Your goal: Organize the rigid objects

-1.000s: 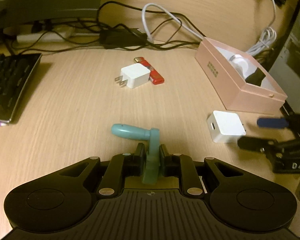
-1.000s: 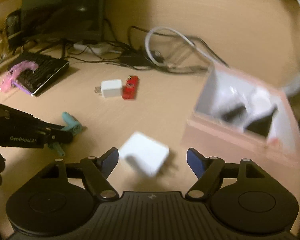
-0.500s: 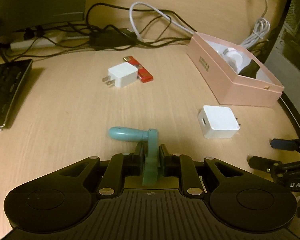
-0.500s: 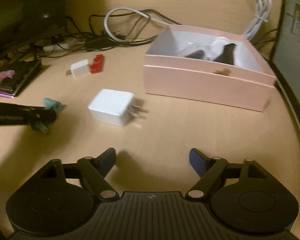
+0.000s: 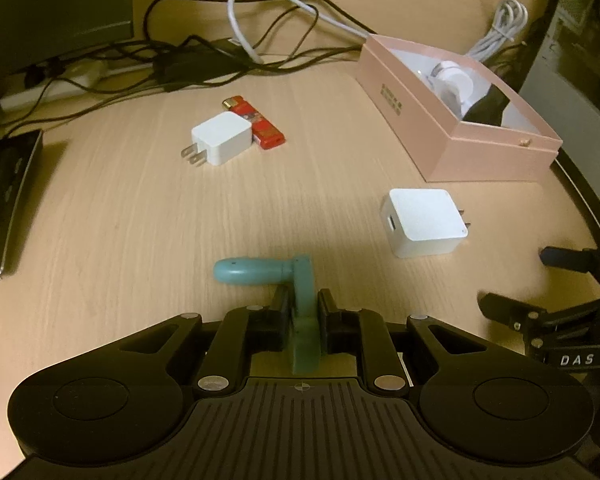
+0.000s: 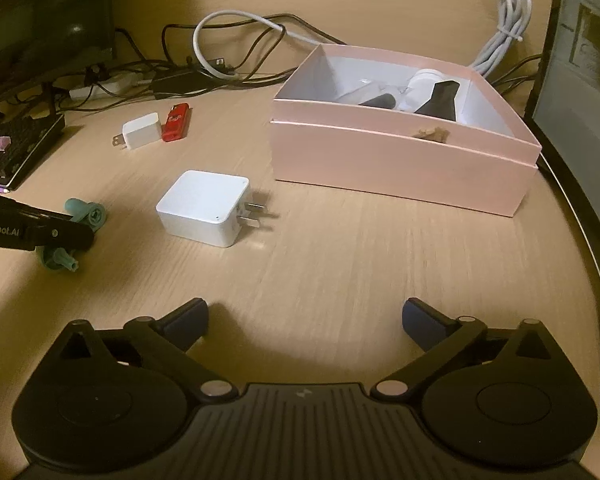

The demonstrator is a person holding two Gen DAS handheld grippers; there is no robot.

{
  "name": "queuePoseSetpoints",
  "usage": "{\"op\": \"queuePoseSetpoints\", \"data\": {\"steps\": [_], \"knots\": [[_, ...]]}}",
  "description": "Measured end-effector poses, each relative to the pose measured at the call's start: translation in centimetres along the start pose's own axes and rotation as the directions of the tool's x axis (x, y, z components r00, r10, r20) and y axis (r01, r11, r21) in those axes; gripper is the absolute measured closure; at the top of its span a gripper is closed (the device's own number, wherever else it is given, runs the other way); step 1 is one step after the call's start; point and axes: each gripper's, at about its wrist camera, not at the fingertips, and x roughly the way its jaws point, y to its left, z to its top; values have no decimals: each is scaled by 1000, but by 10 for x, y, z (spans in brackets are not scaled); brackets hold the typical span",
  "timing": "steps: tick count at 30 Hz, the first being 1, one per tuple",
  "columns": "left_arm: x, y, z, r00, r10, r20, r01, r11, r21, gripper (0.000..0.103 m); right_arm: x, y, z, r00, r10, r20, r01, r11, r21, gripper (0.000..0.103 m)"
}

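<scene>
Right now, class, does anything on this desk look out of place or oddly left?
Yes. Three loose items lie outside the pink box: a large white charger on its side with prongs out, and a small white charger beside a red lighter. Behind them, cables sprawl in a tangle.

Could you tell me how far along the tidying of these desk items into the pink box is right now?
A few items, white and black, already sit in the pink box. The left gripper is clamped on the teal crank handle. The right gripper is empty, jaws opening. Left on the desk: the large white charger, the small white charger and the red lighter.
</scene>
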Motion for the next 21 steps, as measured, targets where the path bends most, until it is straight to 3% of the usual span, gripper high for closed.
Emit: {"op": "queuePoseSetpoints", "data": {"steps": [13, 15, 18, 21], "knots": [[-5, 9, -11, 998, -27, 50, 31, 996, -80, 87, 3, 5, 5, 999, -37, -14, 37, 999, 29, 0], [-7, 11, -12, 998, -31, 50, 36, 995, -93, 87, 2, 8, 10, 1000, -2, -26, 3, 1000, 19, 1], [-9, 12, -14, 998, -27, 50, 31, 996, -85, 87, -13, 26, 28, 995, 54, 84, -48, 996, -70, 1], [-12, 12, -18, 998, -20, 55, 25, 995, -99, 87, -21, 52, 64, 975, 149, 164, -115, 973, -199, 1]]}}
